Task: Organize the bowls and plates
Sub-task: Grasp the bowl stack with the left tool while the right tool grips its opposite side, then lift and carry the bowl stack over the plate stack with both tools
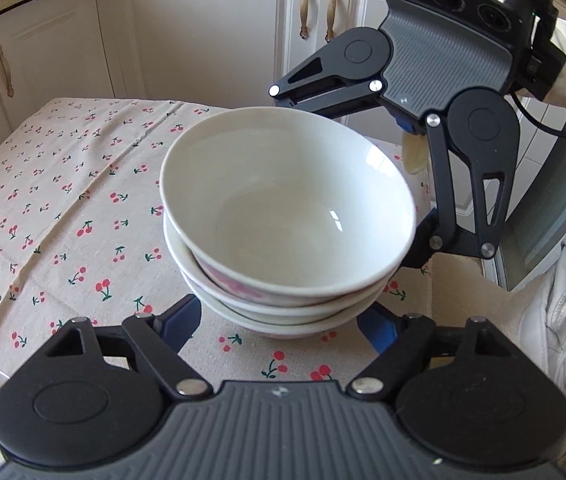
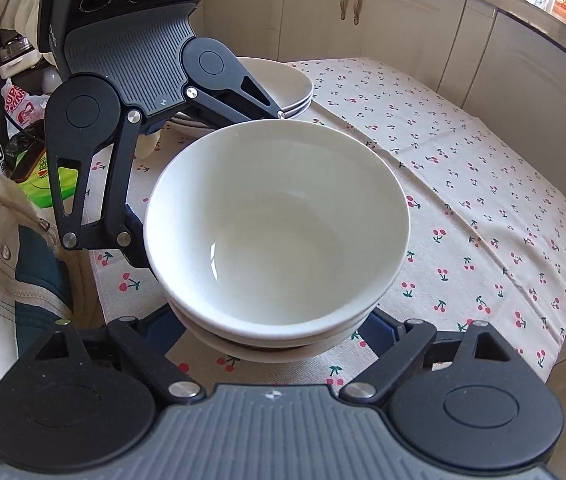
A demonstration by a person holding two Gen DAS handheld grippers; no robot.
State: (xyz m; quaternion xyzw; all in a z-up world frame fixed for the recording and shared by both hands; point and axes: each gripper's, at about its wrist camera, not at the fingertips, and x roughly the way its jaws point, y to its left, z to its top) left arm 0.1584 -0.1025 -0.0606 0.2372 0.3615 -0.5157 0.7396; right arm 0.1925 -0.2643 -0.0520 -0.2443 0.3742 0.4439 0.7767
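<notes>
A stack of glossy white ceramic bowls (image 1: 287, 216), the top one tilted in the one below, whose outside shows a pink pattern, is being flanked by both tools on the table (image 1: 63, 208), which is covered by a beige cloth printed with red cherries. The left gripper (image 1: 279, 322) is being held at the near side of the stack in its own view, its blue-tipped fingers (image 1: 181, 320) spread apart on either side of the lowest bowl; contact with the bowl cannot be told. The right gripper (image 2: 273, 330) is being held in the same way from the opposite side, its fingers (image 2: 379, 330) also apart around the base of the stack, and touch cannot be confirmed there either. Each gripper is being seen by the other's camera, reaching toward the stack from across it. A second stack of shallow white plates (image 2: 287, 84) is being shown at the far left of the right wrist view, partly hidden behind the left gripper. Judging by this layout, the step in hand appears to be settling or squaring the nested bowls, with the sorting largely done. The next move is likely calling for the top bowl to be levelled gently, so that the stack is not being tipped or slid on the loose cloth.
</notes>
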